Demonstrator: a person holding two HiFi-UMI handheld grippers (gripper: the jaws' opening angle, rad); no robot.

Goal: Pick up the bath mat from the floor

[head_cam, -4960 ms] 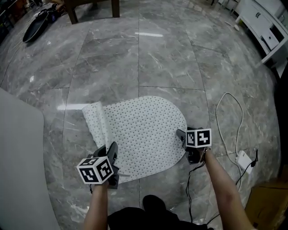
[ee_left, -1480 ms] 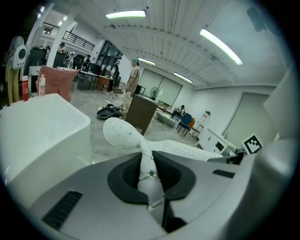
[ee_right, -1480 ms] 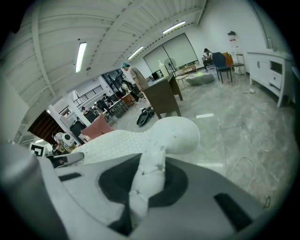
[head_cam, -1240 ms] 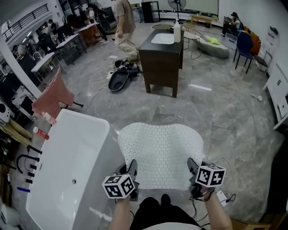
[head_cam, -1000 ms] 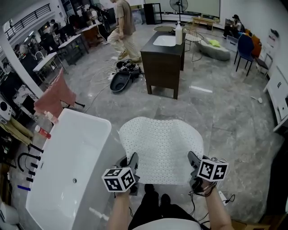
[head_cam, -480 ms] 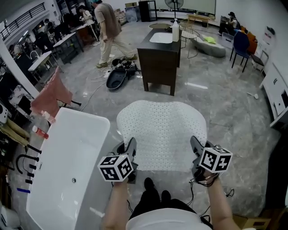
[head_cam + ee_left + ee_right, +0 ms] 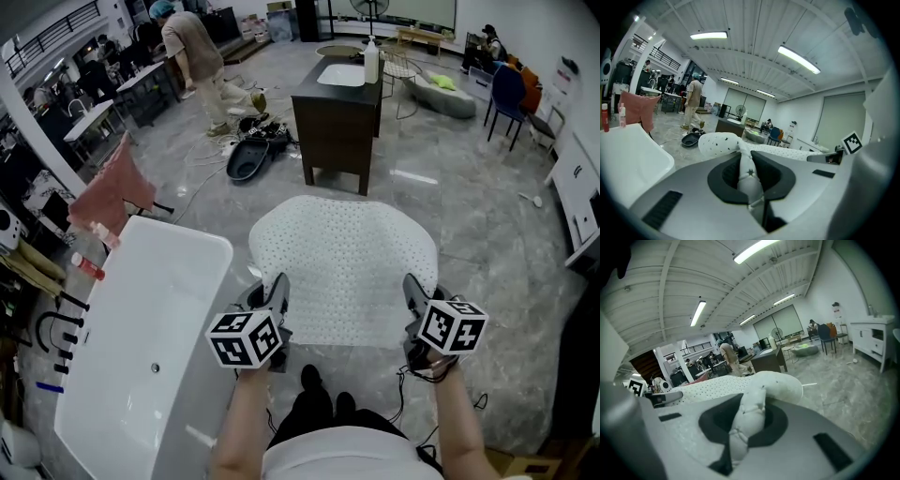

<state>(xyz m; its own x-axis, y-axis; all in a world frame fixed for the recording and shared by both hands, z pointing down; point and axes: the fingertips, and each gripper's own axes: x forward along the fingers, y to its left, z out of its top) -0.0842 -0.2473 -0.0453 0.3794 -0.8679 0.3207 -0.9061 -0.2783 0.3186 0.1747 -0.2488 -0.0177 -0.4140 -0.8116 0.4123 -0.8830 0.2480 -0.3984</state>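
One bath mat [image 7: 342, 262] aloft — two near corners pinched by left hand-held gripper [image 7: 277, 283] and right hand-held gripper [image 7: 412, 284]

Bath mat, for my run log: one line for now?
white perforated rubber bath mat: held up | left hand-held gripper: gripping it | right hand-held gripper: gripping it

Readable text: you'll find none in any view.
Left gripper [image 7: 278, 283] cube: square black-and-white markers only, no letters or digits.
Right gripper [image 7: 412, 283] cube: the same, patterns only.
Bottle [image 7: 371, 62] on the dark cabinet [image 7: 335, 131]: too small for you to read any label.
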